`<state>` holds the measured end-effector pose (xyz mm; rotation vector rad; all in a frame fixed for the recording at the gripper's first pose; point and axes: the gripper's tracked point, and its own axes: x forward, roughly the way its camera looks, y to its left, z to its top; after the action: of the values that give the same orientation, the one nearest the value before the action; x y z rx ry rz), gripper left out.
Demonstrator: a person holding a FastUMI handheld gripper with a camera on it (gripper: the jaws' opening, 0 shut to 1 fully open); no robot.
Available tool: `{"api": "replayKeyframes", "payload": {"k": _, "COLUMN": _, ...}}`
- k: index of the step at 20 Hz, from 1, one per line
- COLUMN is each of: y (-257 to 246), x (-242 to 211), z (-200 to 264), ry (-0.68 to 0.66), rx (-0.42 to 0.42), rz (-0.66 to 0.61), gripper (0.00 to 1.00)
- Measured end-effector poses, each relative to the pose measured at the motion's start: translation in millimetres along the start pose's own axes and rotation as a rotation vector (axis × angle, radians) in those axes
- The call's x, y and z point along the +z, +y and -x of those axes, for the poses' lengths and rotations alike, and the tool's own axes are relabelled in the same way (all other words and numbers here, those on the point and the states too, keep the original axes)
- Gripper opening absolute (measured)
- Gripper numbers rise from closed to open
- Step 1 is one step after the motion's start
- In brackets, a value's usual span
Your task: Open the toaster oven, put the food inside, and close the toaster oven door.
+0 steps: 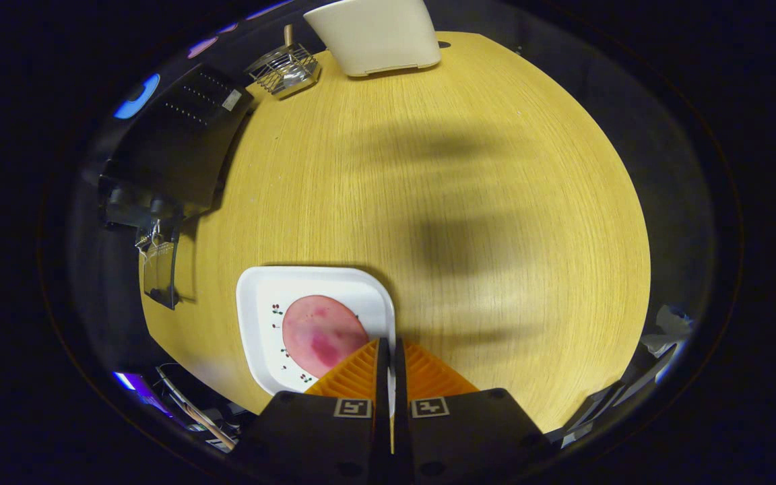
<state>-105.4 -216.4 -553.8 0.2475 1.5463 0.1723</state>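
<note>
A white square plate (263, 316) lies on the wooden table (442, 202) and carries a round pink slice of food (317, 330) with dark red blotches. My gripper (388, 350) is over the plate's right rim. Its fingers stand almost together, and a thin strip of the white rim shows in the narrow gap between them. The black toaster oven (179, 141) stands at the table's left edge, beyond and left of the plate. A clear glass door panel (159, 269) juts out from its near end.
A small wire rack with a wooden handle (287, 67) sits at the far side of the table, next to a white rounded box (378, 34). Wide bare tabletop lies between the plate and those things. Loose clutter shows below the table's near edges.
</note>
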Motion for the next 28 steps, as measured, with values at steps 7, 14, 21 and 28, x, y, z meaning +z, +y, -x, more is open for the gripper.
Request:
{"api": "replayKeyframes", "payload": {"k": 7, "y": 3, "x": -14, "z": 17, "ry": -0.005, "rx": 0.202, "rz": -0.191, "gripper": 0.05}}
{"api": "replayKeyframes", "payload": {"k": 14, "y": 31, "x": -26, "z": 41, "ry": -0.052, "rx": 0.318, "rz": -0.34, "gripper": 0.05}}
{"api": "replayKeyframes", "payload": {"k": 21, "y": 103, "x": -48, "z": 74, "ry": -0.113, "rx": 0.342, "rz": -0.408, "gripper": 0.05}}
{"api": "replayKeyframes", "payload": {"k": 28, "y": 201, "x": -48, "z": 83, "ry": -0.201, "rx": 0.326, "rz": -0.442, "gripper": 0.05}}
